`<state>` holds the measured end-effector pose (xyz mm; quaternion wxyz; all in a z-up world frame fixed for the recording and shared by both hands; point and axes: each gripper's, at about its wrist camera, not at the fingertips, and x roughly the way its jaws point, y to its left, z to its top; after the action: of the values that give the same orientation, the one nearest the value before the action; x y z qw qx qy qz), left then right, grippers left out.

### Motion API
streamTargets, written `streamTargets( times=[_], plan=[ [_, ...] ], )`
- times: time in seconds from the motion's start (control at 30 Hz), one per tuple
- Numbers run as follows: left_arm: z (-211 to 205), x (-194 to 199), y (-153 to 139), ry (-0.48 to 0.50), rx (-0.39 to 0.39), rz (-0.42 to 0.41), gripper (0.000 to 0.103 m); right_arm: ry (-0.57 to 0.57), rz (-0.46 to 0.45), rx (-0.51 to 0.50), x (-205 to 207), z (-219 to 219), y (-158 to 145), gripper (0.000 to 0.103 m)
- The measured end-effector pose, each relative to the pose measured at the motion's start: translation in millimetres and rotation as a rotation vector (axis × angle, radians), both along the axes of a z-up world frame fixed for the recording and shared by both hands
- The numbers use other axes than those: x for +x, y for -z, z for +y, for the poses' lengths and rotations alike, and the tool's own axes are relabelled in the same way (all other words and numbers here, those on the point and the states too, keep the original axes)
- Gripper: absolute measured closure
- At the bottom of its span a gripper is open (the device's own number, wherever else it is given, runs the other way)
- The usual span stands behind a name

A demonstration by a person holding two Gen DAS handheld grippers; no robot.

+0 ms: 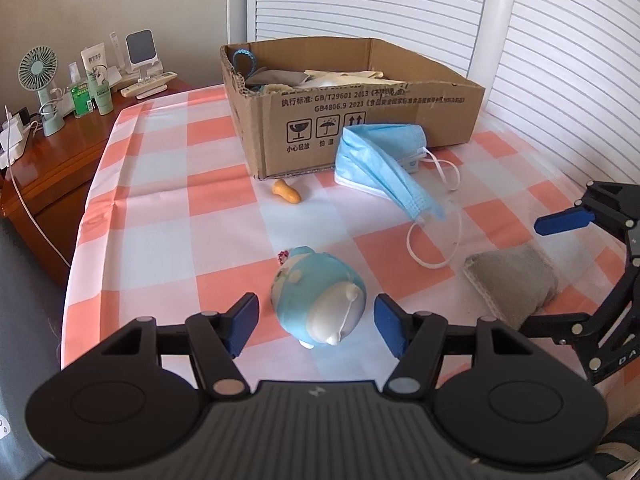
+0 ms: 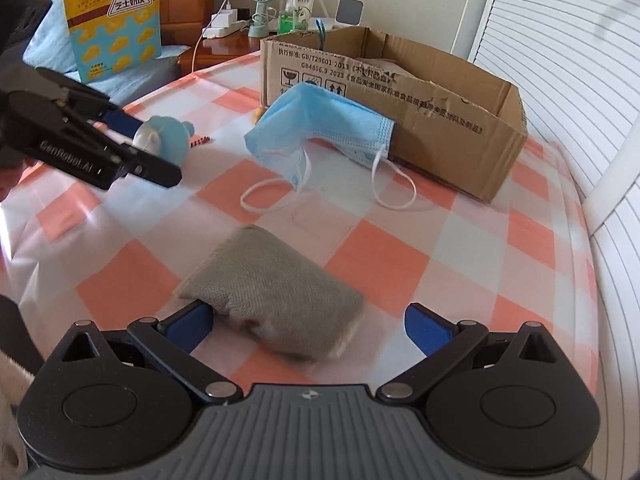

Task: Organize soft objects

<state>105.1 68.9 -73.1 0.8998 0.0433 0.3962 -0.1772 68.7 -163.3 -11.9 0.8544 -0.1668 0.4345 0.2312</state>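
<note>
Blue plush toy (image 1: pixel 318 300) between released left tongs (image 1: pixel 316 322) — grey pouch (image 2: pixel 276 292) between released right tongs (image 2: pixel 308 326).

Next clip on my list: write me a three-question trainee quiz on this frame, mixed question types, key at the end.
1. True or false: the blue plush toy already lies inside the cardboard box.
2. Multiple choice: what sits between the fingers of the right claw? A) the blue face mask B) the grey cloth pouch C) the small orange piece
3. Fill in: the left claw is ____, with the plush toy between its fingers but gaps on both sides.

Key
1. False; it lies on the checked tablecloth, in front of the box.
2. B
3. open
</note>
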Motion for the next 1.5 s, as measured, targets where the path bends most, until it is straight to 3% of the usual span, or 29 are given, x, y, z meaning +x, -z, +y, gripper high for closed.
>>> streamTargets(
  times=[0.23,0.47,0.73,0.8,0.87,1.07,1.5],
  plan=[
    [0.4,2.0,-0.2,-0.012,0.008,0.006,0.039,-0.007,0.019,0.068,25.4,8.3,7.4,0.0],
    [-1.2,6.0,2.3,-0.016,0.002,0.022,0.039,-0.057,0.007,0.076,11.0,15.3,-0.5,0.032],
    [-3.4,7.9,1.8,-0.017,0.001,0.021,0.042,-0.039,-0.008,0.065,2.0,18.8,-7.7,0.051],
    [-2.3,8.4,1.0,-0.023,-0.001,0.018,0.046,-0.035,-0.011,0.063,-0.2,18.3,-9.5,0.053],
    [-0.8,9.8,-0.6,-0.018,-0.014,0.023,0.056,-0.031,-0.011,0.064,-0.9,17.7,-10.6,0.056],
    [-3.2,7.5,-11.3,0.014,0.005,0.006,0.057,-0.017,-0.009,0.067,-2.8,15.1,-15.8,0.06],
    [-19.3,9.5,-67.7,0.157,0.006,-0.086,0.057,0.018,-0.043,0.097,3.2,0.0,-46.6,0.06]
  ],
)
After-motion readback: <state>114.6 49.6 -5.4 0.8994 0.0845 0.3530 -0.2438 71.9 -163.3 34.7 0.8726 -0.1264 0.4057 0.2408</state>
